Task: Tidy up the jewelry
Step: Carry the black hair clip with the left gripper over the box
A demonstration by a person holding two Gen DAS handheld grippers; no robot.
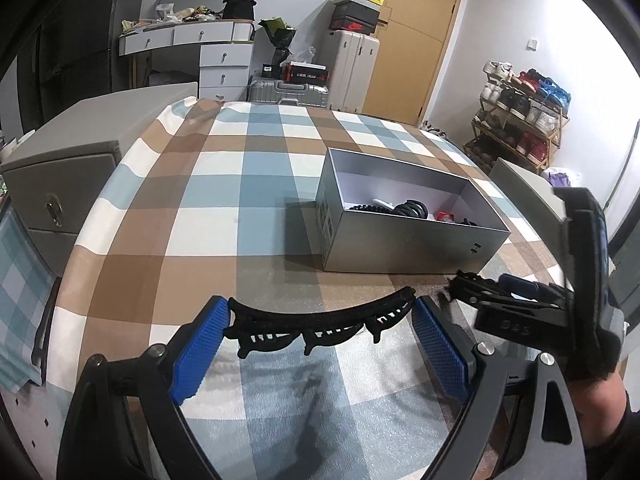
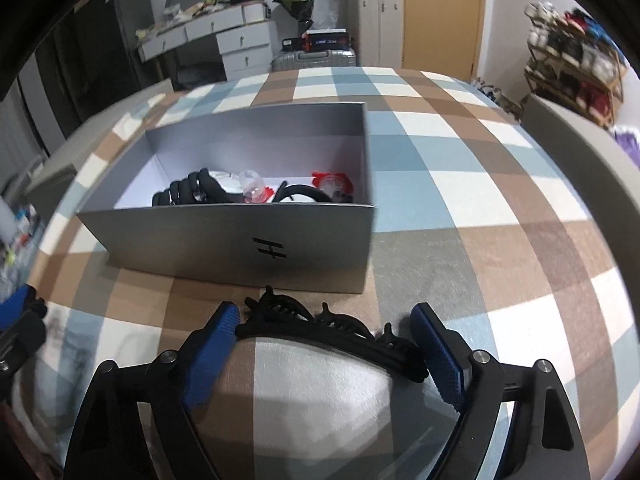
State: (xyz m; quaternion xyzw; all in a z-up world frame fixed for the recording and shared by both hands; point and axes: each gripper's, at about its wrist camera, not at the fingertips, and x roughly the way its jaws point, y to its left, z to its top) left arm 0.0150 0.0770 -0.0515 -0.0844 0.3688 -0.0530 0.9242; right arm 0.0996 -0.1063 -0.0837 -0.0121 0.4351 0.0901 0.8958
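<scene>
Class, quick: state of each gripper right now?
Left gripper: shut on a black toothed plastic hair clip.
Right gripper: shut on another black hair claw.

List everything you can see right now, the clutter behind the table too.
tablecloth: one, blue, brown and white check, covering the table
box: one, silver-grey, open, on the cloth ahead of both grippers
black pieces: several, black, inside the box; exact count unclear
red piece: one, red, right end of the box
left hair clip: one, black, spanning the left gripper's pads
right hair clip: one, black, spanning the right gripper's pads
drawer desk: one, white, back wall
suitcases: two, pale and silver, beside the door
shoe rack: one, wooden, far right
left gripper: one, blue pads, clamped on its clip
right gripper: one, blue pads, clamped on its clip
gloved hand: one, black, holding the right gripper
</scene>
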